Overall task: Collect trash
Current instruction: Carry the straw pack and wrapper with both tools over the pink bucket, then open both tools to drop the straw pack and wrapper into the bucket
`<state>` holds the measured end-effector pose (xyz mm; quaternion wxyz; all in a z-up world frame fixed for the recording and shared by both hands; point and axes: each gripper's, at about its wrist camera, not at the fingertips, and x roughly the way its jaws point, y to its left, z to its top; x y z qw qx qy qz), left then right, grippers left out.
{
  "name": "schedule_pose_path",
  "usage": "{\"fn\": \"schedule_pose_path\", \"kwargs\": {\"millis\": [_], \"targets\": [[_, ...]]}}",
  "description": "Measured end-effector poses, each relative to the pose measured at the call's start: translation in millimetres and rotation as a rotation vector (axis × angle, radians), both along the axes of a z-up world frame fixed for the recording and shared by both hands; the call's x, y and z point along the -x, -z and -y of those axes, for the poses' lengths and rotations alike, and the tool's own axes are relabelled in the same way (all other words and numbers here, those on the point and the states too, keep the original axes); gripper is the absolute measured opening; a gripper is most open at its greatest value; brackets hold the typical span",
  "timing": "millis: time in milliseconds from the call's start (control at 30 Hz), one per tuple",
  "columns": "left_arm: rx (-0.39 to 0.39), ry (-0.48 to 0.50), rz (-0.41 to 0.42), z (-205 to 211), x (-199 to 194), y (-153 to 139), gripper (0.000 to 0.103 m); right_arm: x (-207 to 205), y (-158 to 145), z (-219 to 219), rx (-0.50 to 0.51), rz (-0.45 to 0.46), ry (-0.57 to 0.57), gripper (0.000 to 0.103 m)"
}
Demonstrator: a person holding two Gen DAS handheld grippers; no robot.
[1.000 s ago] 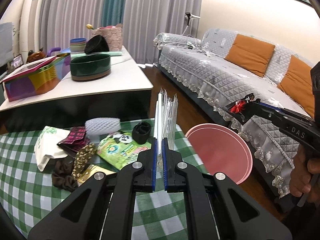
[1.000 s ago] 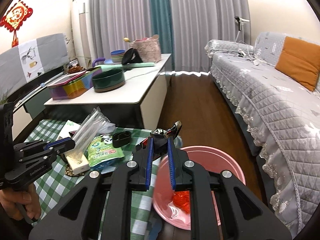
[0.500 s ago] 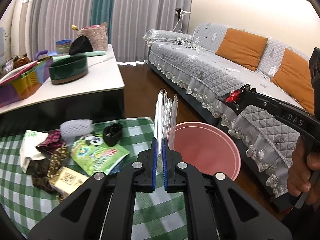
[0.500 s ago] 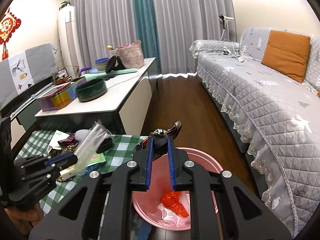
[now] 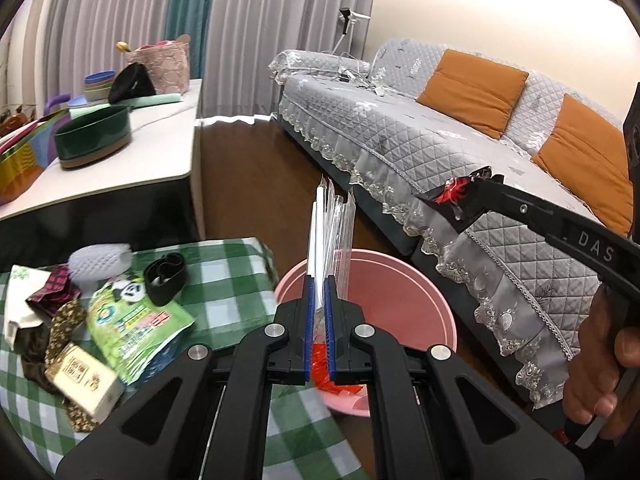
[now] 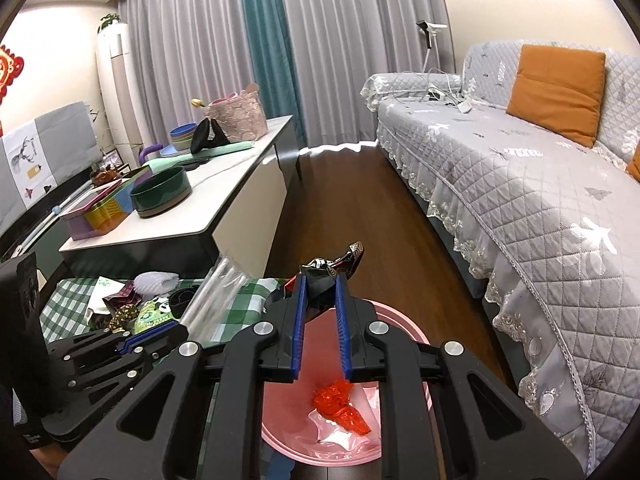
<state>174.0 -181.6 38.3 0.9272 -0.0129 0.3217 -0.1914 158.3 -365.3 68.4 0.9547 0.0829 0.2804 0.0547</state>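
My left gripper [image 5: 319, 280] is shut on a clear plastic wrapper [image 5: 334, 232] and holds it above the near rim of the pink bin [image 5: 400, 304]. It also shows in the right wrist view [image 6: 182, 326] with the wrapper [image 6: 218, 292]. My right gripper [image 6: 321, 280] is shut on a black and red crumpled wrapper [image 6: 336, 266] above the pink bin [image 6: 400, 322], which holds red plastic trash [image 6: 340, 404]. In the left wrist view it [image 5: 460, 196] hangs to the right of the bin.
A green checked table [image 5: 224, 292] carries more trash: a green panda packet [image 5: 132, 312], a white foam net [image 5: 98, 260], a black band [image 5: 165, 278], a beige box [image 5: 82, 374]. A white counter [image 5: 120, 152] stands behind. A grey sofa [image 5: 460, 128] lies right.
Both grippers have moved right, away from the table and over the pink bin, each still holding its wrapper. The bin's inside with the red trash now shows.
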Motion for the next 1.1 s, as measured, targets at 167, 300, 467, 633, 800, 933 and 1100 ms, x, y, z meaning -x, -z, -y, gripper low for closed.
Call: {"fn": "schedule_pose_path", "kwargs": {"millis": [167, 300, 467, 633, 800, 933, 1100], "targets": [[-0.006, 0.021, -0.011, 14.3, -9.1, 3.8, 0.005, -3.5, 2.4, 4.9, -0.004, -0.007, 0.010, 0.015], [-0.005, 0.031, -0.021, 20.9, -15.8, 7.7, 0.005, -6.7, 3.7, 7.9, -0.010, -0.013, 0.019, 0.015], [-0.001, 0.036, -0.040, 26.9, -23.4, 15.4, 0.005, -10.5, 7.5, 9.4, -0.011, -0.023, 0.023, 0.015], [-0.002, 0.044, -0.054, 30.5, -30.2, 20.6, 0.005, -14.5, 11.2, 8.4, 0.000, -0.033, 0.023, 0.017], [0.007, 0.041, -0.093, 31.0, -35.8, 29.4, 0.027, -16.5, 13.4, 9.6, 0.009, -0.041, 0.045, 0.049], [0.009, 0.029, -0.098, 26.2, -33.0, 33.0, 0.035, -17.4, 13.0, 12.8, -0.001, -0.043, 0.062, 0.050], [0.006, 0.016, -0.095, 16.9, -27.2, 30.6, 0.035, -17.7, 10.3, 16.3, -0.029, -0.038, 0.079, 0.050]]}}
